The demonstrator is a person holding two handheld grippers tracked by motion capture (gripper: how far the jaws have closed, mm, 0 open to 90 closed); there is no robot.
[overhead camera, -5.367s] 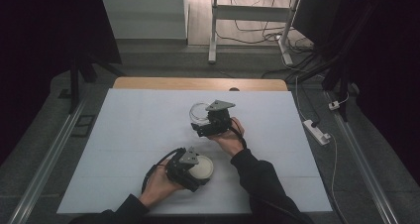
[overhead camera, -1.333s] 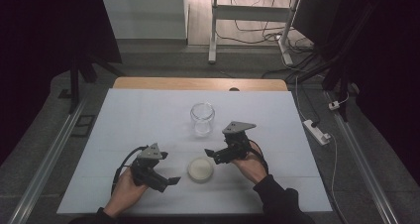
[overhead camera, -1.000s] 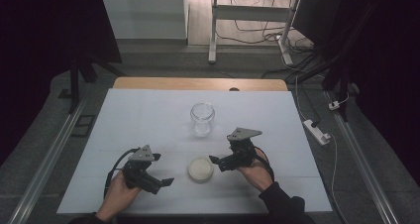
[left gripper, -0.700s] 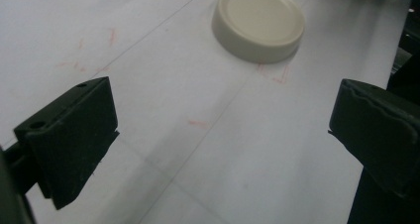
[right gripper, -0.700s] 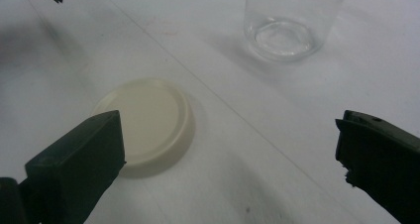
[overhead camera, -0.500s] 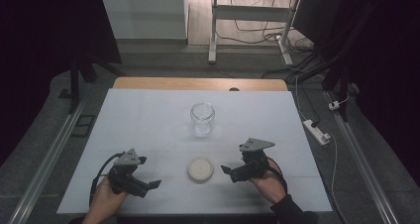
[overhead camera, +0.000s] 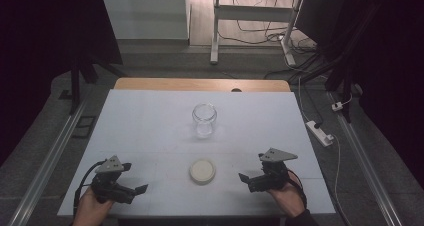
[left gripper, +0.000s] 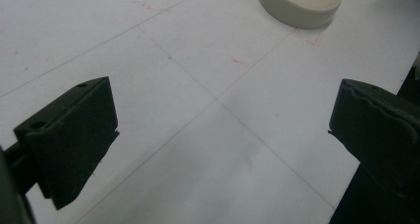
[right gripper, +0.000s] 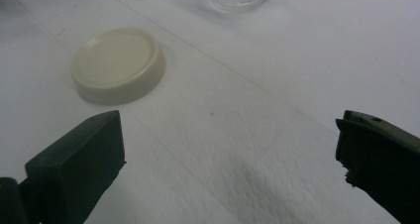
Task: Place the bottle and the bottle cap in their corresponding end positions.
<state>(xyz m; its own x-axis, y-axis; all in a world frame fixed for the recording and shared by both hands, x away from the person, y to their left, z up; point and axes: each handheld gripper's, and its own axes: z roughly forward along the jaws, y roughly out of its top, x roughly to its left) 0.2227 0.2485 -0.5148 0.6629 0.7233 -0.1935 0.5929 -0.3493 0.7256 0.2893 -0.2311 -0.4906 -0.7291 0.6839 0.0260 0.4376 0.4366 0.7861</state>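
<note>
**A:** ok starting at the near edge of the white table (overhead camera: 150,121): what are the two grippers doing?

**B:** Left gripper (overhead camera: 134,191) is down at the near left corner, held low over the table in the person's left hand (overhead camera: 92,208), pointing in toward the middle. In the left gripper view its jaws are spread wide with just bare tabletop between them, so it's got hold of nothing. Right gripper (overhead camera: 245,179) is at the near right, in the right hand (overhead camera: 286,197), also aimed toward the centre. Same deal in the right gripper view: jaws wide apart, nothing in them.

**A:** and the lid?

**B:** The cream lid (overhead camera: 202,170) lies flat on the table, between the two grippers and a touch farther back, touching neither. The right gripper view has it ahead and off to the left; the left gripper view catches its edge at the top.

**A:** jar?

**B:** The clear glass jar (overhead camera: 204,120) stands upright around mid-table, mouth open, well apart from the lid and straight behind it. Past that there's a wooden strip (overhead camera: 200,84) along the far edge, then floor with a white power strip (overhead camera: 320,133) off to the right and a metal frame leg (overhead camera: 215,26) at the back.
</note>
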